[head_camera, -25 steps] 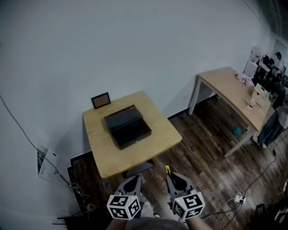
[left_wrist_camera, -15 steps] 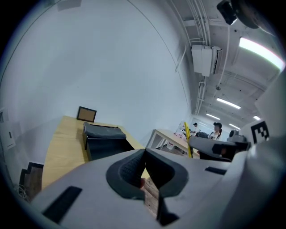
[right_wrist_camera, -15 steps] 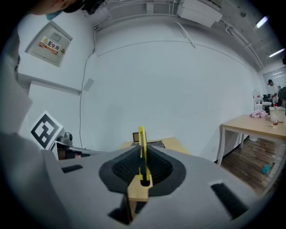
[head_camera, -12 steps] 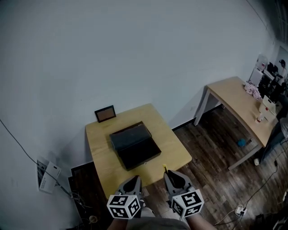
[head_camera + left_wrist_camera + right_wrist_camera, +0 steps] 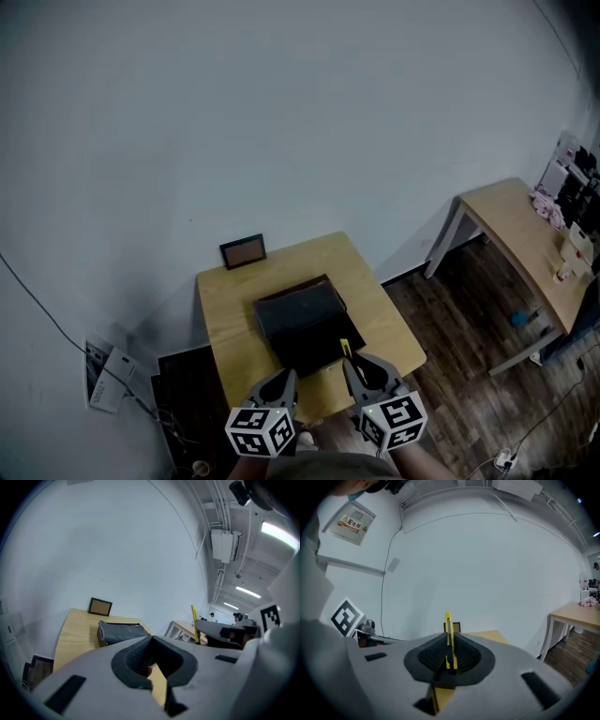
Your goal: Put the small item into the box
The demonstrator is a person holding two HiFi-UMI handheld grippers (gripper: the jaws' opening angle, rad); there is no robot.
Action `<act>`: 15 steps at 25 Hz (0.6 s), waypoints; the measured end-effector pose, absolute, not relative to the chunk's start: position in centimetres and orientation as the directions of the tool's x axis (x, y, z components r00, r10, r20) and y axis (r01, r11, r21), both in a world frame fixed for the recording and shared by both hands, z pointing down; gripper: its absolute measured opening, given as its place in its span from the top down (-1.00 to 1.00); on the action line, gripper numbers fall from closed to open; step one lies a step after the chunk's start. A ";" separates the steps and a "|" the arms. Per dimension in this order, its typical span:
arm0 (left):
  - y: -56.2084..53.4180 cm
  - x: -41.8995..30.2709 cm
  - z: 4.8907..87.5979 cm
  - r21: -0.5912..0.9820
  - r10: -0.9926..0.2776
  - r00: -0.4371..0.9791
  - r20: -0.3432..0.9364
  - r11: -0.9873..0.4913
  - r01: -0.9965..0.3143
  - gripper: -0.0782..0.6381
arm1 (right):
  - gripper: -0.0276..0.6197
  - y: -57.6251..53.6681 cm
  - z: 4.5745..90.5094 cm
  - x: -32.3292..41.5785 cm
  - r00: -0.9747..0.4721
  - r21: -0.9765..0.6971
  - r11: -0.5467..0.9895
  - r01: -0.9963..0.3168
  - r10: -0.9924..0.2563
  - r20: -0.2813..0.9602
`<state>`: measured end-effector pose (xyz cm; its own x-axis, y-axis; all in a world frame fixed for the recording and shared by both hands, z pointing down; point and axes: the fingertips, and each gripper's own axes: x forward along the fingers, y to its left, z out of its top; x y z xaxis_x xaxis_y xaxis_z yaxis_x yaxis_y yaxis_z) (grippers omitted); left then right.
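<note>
Both grippers have closed in on the table (image 5: 228, 323), which lay well ahead of them a second ago, and now show over its near edge, just short of the black box (image 5: 302, 326) at the table's middle. The right gripper (image 5: 352, 366) is clamped on a slim yellow utility knife (image 5: 448, 629), which sticks up past the jaw tips. The left gripper (image 5: 284, 378) has its jaws pressed together with nothing between them.

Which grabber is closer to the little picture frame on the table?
Left. The left gripper is at the near edge of the table, on the same side as the picture frame; the right gripper is further right.
</note>
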<state>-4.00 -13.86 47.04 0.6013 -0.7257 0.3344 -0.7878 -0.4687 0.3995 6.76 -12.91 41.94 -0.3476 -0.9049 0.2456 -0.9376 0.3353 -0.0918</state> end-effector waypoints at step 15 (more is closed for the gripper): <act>-17.9 -6.7 50.2 0.410 -0.709 0.578 0.404 -0.425 -0.807 0.77 | 0.81 -20.3 46.7 4.4 -0.376 -0.097 0.366 -0.925 -0.858 0.351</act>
